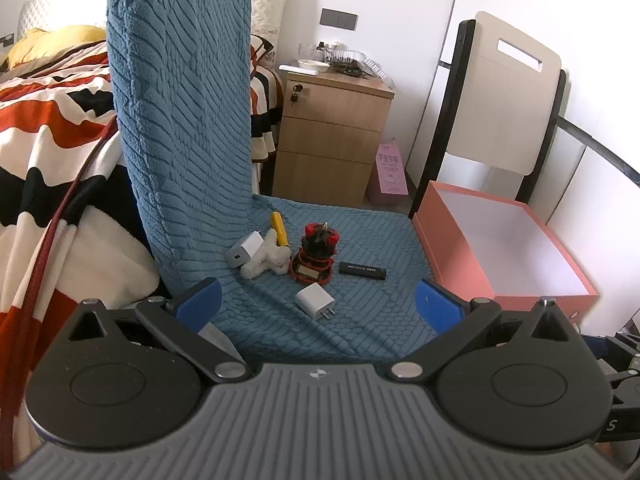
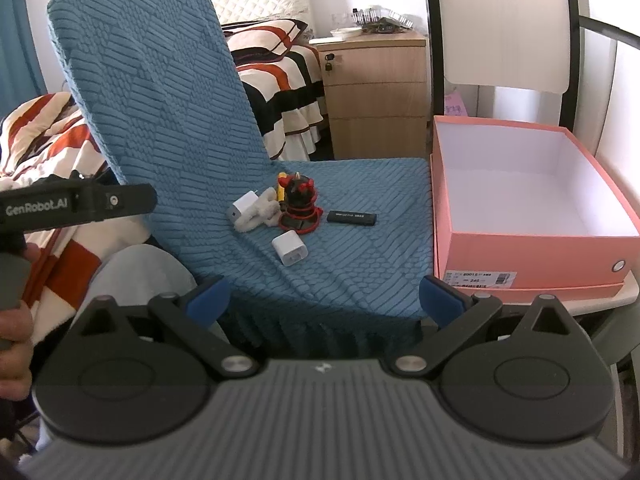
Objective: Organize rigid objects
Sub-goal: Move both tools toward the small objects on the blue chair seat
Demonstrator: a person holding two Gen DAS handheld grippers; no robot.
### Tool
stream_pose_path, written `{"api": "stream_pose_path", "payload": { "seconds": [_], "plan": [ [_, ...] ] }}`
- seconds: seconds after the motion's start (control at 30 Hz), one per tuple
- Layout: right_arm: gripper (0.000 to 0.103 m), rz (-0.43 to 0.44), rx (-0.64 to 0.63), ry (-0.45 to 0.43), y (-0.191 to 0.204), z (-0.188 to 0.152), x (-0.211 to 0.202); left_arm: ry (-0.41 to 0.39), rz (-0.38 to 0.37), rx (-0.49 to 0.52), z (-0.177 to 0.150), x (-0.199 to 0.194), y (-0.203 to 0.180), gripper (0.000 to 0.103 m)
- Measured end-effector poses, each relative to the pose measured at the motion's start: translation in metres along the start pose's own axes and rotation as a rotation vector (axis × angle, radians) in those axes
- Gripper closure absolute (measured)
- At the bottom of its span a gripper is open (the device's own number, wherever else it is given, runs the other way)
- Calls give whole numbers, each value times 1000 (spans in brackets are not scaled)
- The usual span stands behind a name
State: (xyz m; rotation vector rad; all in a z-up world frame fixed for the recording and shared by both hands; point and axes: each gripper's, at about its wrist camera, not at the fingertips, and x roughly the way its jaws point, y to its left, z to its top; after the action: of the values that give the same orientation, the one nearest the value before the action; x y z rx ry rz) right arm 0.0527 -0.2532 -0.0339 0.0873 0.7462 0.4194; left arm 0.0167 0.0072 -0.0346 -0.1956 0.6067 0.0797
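On the blue-covered chair seat (image 1: 360, 320) lie a white charger plug (image 1: 315, 301), a grey-white charger (image 1: 245, 254), a white plush toy (image 1: 267, 259), a yellow tube (image 1: 279, 229), a red-and-black figurine (image 1: 316, 254) and a black stick (image 1: 363, 270). The same items show in the right wrist view: plug (image 2: 289, 248), figurine (image 2: 300, 205), stick (image 2: 351, 218). An empty pink box (image 1: 500, 256) (image 2: 532, 204) stands right of the seat. My left gripper (image 1: 318, 304) is open and empty, just short of the plug. My right gripper (image 2: 325, 300) is open and empty, at the seat's front edge.
A bed with a striped blanket (image 1: 48, 140) lies left of the chair. A wooden nightstand (image 1: 332, 136) stands behind it, with a pink bag (image 1: 390, 176) beside it. A white chair back (image 1: 512, 92) rises behind the box. The left gripper's body (image 2: 72, 204) shows at the right view's left edge.
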Motion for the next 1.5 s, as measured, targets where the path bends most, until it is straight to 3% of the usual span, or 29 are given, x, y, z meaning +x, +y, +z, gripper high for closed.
{"api": "stream_pose_path", "payload": {
  "seconds": [0.9, 1.5],
  "plan": [
    [0, 44, 18, 26, -8, -2, 29, 42, -33, 24, 1, 33, -3, 0],
    [1, 97, 19, 62, -14, 1, 75, 99, -26, 9, 3, 94, 6, 0]
  ]
}}
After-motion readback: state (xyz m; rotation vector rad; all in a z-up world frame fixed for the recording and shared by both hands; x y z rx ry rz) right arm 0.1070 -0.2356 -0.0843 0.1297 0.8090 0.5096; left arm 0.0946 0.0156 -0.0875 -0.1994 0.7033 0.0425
